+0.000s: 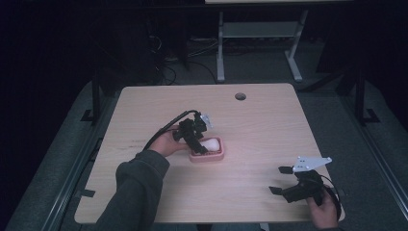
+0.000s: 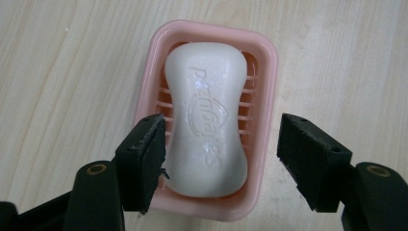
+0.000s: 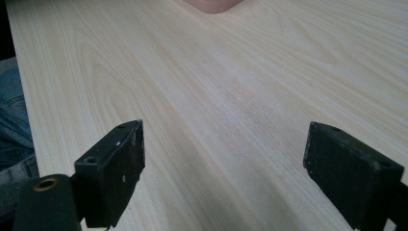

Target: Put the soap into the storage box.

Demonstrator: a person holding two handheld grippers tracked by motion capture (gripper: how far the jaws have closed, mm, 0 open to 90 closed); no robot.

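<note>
A white bar of soap point(image 2: 207, 120) with raised lettering lies in a pink slotted soap dish point(image 2: 267, 57) near the middle of the wooden table point(image 1: 269, 125). My left gripper point(image 2: 221, 130) points down over the dish, open, with its jaws on either side of the soap's near end. The left pad stands close to the soap and the right pad stands well off it, outside the dish rim. In the high view the left gripper point(image 1: 197, 139) covers the left part of the soap point(image 1: 212, 143). My right gripper point(image 1: 279, 179) rests open near the table's front right corner, nothing between its jaws point(image 3: 223, 144).
A round cable hole point(image 1: 240, 96) sits near the table's far edge. Beyond the table stand the white legs of another desk point(image 1: 220, 48) and cables on the dark floor. A pink corner of the dish point(image 3: 214, 6) shows at the top of the right gripper view.
</note>
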